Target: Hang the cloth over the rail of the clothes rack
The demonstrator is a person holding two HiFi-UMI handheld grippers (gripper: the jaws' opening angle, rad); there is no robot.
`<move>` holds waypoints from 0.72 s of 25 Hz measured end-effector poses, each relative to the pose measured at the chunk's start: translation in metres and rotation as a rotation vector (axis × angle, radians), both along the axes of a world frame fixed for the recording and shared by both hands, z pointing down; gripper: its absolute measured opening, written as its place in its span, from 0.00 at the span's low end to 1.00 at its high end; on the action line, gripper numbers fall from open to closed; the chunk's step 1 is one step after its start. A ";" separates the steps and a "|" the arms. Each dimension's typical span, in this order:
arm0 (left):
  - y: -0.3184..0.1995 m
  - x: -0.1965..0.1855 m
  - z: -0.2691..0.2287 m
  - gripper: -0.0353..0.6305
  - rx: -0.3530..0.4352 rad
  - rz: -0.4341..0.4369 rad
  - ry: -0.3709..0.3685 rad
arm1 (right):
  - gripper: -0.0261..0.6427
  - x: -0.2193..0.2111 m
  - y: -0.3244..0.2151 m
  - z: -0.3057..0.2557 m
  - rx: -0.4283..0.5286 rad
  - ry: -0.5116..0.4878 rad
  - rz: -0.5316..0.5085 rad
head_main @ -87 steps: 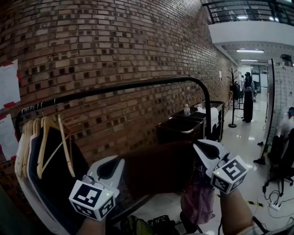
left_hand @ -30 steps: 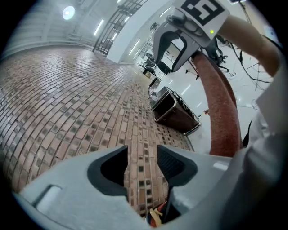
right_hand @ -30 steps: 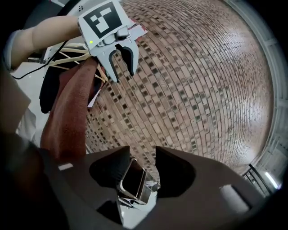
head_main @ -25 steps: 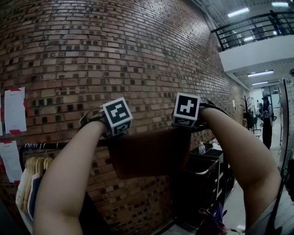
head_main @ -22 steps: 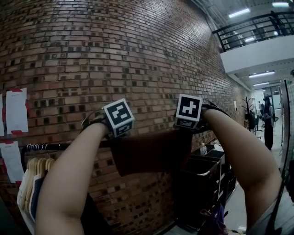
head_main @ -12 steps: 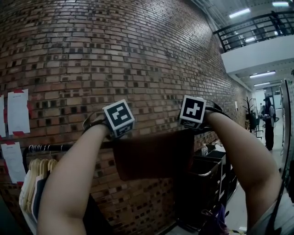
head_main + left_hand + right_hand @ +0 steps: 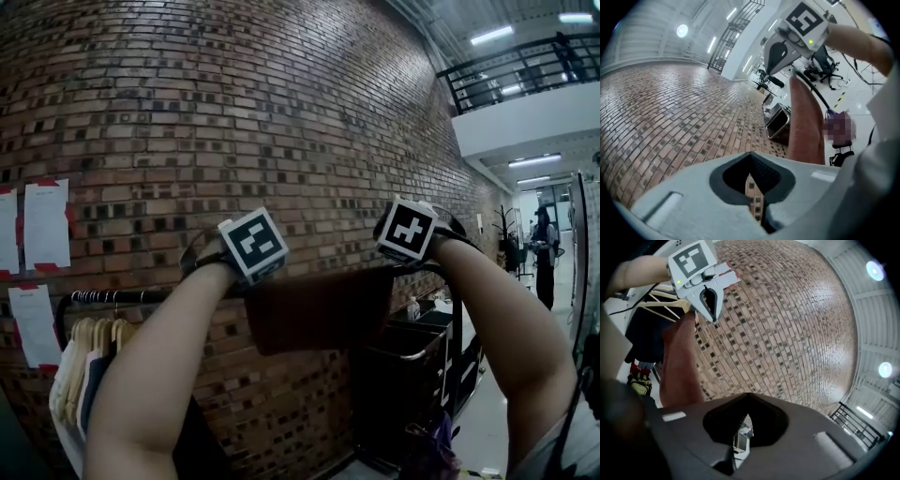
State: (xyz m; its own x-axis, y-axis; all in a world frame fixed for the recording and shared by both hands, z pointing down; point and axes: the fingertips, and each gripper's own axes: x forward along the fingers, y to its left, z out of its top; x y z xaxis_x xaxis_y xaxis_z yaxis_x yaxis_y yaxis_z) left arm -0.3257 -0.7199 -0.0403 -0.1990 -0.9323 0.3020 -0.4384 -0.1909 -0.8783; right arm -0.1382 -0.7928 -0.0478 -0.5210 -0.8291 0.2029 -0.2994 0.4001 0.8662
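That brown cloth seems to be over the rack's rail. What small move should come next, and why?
Probably draw both grippers back and down, away from it. The brown fabric cloth hangs draped over the black metal rail, and the left gripper and right gripper are both shut with nothing between their jaws.

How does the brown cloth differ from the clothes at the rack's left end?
The cloth is draped straight over the rail; the clothes hang from wooden hangers. The cloth is a single brown piece; the clothes are pale and dark, several bunched together. Both hang on the same rail.
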 end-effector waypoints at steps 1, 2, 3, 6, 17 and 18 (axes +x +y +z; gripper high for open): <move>0.009 0.005 0.004 0.05 0.014 0.012 0.015 | 0.04 0.002 0.012 0.002 0.001 -0.024 -0.010; 0.017 0.012 0.011 0.05 0.020 0.035 0.032 | 0.04 0.006 0.023 0.006 0.004 -0.037 -0.016; 0.024 0.019 0.020 0.05 0.022 0.066 0.054 | 0.04 0.009 0.033 0.012 0.012 -0.042 -0.021; 0.050 0.042 0.046 0.05 0.031 0.186 0.155 | 0.04 0.017 0.066 0.020 0.057 -0.120 -0.037; 0.168 0.122 0.185 0.05 -0.016 0.509 0.598 | 0.04 0.019 0.205 0.196 -0.407 -0.530 -0.314; 0.177 0.128 0.198 0.05 -0.022 0.519 0.626 | 0.04 0.019 0.217 0.212 -0.439 -0.536 -0.328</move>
State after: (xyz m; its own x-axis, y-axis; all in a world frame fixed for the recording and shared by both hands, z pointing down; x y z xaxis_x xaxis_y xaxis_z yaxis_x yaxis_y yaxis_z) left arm -0.1979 -0.5433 0.1575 0.4691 -0.8517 0.2333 -0.6978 -0.5195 -0.4932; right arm -0.1190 -0.5757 0.1646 -0.8464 -0.5170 0.1279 -0.4407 0.8147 0.3768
